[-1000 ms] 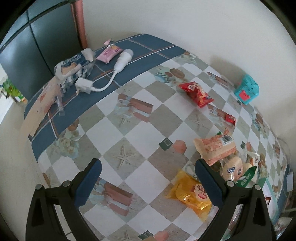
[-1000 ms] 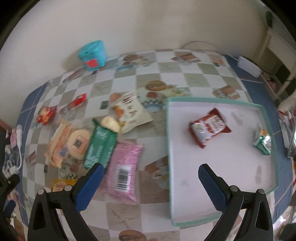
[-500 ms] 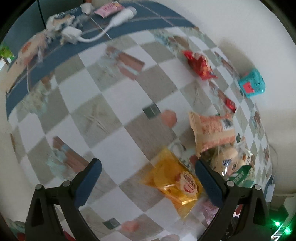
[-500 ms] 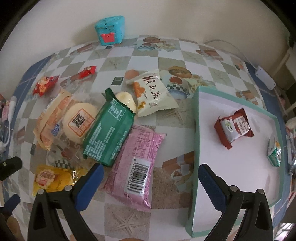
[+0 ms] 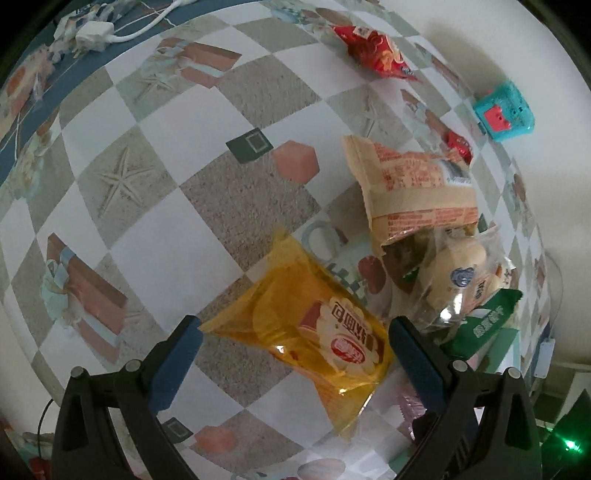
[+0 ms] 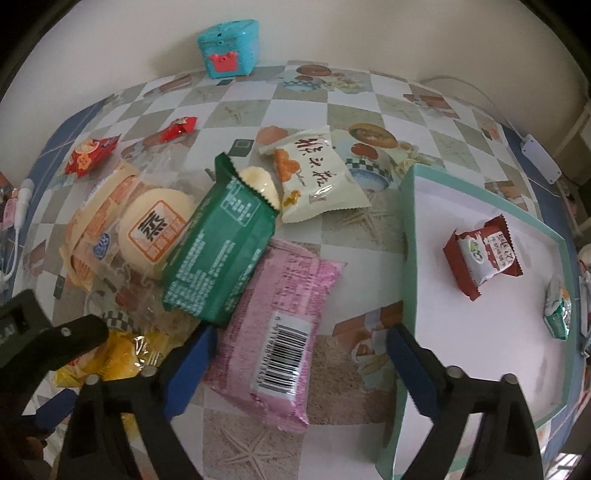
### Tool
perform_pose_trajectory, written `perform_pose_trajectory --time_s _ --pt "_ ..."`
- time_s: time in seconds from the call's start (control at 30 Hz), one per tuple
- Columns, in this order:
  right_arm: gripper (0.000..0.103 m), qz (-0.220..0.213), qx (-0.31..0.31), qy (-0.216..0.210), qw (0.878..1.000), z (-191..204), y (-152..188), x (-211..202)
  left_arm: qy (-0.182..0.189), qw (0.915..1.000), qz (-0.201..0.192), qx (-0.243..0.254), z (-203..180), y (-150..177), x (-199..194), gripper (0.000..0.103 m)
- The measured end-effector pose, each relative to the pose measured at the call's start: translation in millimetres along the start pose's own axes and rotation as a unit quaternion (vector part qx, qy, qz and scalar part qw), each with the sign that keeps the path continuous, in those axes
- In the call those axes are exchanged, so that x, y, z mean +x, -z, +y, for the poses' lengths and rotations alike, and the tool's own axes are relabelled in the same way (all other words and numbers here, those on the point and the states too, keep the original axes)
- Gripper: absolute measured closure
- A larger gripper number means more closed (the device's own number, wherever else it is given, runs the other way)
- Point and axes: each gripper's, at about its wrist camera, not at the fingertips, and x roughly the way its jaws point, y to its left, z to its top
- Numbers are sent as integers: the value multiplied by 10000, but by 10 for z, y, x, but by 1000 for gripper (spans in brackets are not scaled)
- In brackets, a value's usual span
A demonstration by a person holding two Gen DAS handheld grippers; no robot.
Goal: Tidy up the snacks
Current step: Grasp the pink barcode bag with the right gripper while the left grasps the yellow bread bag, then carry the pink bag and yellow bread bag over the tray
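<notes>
A yellow snack packet (image 5: 295, 332) lies flat on the checked tablecloth between the fingers of my left gripper (image 5: 293, 326). That gripper points steeply down and is open, its pads at the packet's edges without squeezing it. My right gripper (image 6: 299, 335) hangs over a pink packet (image 6: 280, 314). Its jaws are closing, the packet lies between them, and the pads stand apart from it. A green packet (image 6: 221, 240) overlaps the pink one's top left. At the right, a teal-rimmed white tray (image 6: 406, 240) holds a red packet (image 6: 482, 258) and a small green-white one (image 6: 556, 310).
A bun in clear wrap (image 6: 155, 225), an orange packet (image 5: 413, 184) and a cream packet (image 6: 317, 177) crowd the pile. Two small red snacks (image 6: 90, 155) lie farther back. A teal box (image 6: 229, 48) stands by the wall. A white charger (image 5: 92, 33) lies at the far left.
Both grippers have come down toward the table. The yellow packet now lies between the left jaws and the pink one between the right, whose jaws have narrowed a little.
</notes>
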Motion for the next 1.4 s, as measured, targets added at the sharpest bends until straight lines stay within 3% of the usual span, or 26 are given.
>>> perform_pose_trajectory --time_s 0.13,0.17,0.37,0.57,0.97,1.4 --pt "28 66 33 -185 9998 11 14 57 20 10000 -45 65 -57 1 3 6" --pt "29 89 65 -242 9996 5 18 78 30 9999 -56 93 -76 6 -1 13" --pt "43 104 157 -243 9995 -43 18 120 27 9997 -40 243 -242 28 31 34" --pt "53 104 263 -372 9989 -90 -20 83 -36 9994 -116 316 -319 43 -2 40" --pt "57 -14 567 -563 9968 -300 -98 -84 -25 9990 -362 280 -195 -64 -135 50" --pt "58 -425 784 -822 9926 -468 -192 -453 148 9963 -835 154 -33 -57 -496 52"
